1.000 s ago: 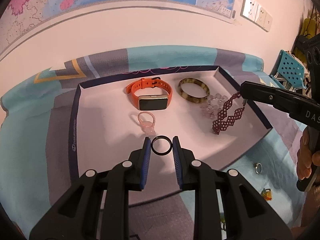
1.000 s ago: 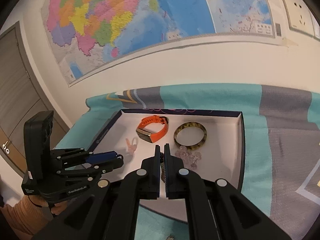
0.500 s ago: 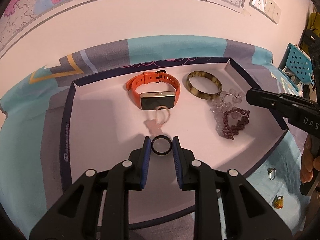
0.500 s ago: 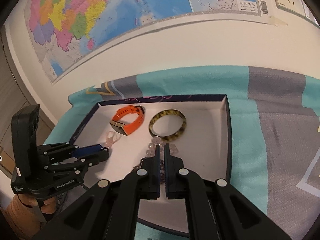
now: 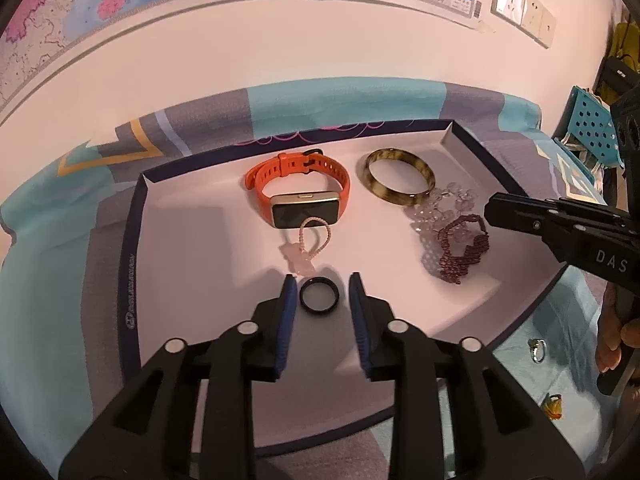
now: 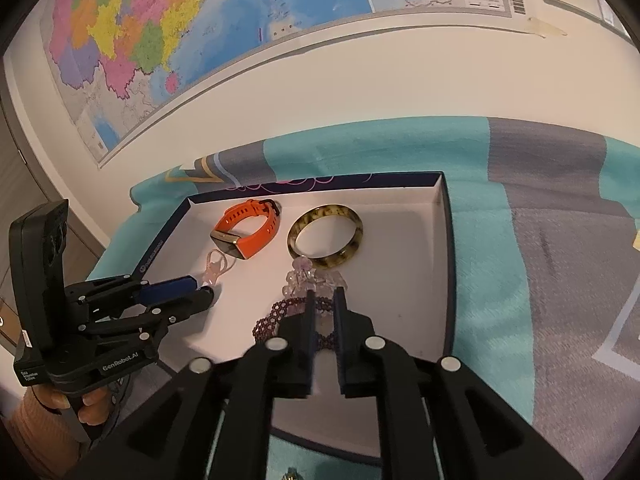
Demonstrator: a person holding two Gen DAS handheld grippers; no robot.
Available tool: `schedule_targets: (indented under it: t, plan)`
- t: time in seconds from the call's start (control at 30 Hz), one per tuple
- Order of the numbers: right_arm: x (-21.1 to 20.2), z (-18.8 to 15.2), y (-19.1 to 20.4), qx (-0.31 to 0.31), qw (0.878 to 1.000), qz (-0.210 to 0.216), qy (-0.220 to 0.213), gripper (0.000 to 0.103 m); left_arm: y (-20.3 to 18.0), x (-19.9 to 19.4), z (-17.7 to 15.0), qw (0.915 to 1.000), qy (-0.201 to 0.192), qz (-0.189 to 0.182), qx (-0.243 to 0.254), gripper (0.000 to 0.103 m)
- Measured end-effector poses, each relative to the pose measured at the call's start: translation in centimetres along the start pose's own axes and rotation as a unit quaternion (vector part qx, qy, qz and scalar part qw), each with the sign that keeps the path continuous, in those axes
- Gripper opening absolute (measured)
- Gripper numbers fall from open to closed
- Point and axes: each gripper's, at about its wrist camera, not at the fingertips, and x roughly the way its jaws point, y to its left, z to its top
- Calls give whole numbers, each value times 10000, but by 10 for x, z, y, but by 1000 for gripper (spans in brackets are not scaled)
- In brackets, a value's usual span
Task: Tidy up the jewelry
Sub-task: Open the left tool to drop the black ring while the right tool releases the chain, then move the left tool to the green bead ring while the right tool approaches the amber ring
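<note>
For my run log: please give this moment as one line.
left tongs: open, black ring released in tray | right tongs: open over purple beaded bracelet

colourful wall map, white wall sockets, teal and grey patterned cloth, blue perforated crate

You are looking at an orange watch with a gold case, a mottled olive-and-brown bangle and a black ring, all showing against a white tray edged in navy. The cloth under it is showing teal and grey blocks, and a maroon beaded bracelet is lying by clear pinkish beads.
</note>
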Motion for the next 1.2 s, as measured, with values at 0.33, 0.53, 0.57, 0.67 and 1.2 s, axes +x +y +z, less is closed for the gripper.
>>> schedule_targets:
  t: [0.33,0.53,0.57,0.67,1.2]
  plan:
    - [-51,-21,12,-217,9990,286,-284,39,1,-62,-17,9979,-643,15,-4,44]
    - [-72,-50,25,-380,9978,433,-323,49,-6,-91,-50,9969,-773,-118,98,48]
    - [-73,-55,26,-401,9979,408,-298,49,-7,-93,-56,9970,-758,-121,125,48]
    - [-76,-71,29,-500,9979,380,-158,49,-13,-96,-72,9974,-670,-162,228,48]
    - [-77,-130,36,-702,9966,209,365,49,-44,-90,-116,9976,-297,-445,435,48]
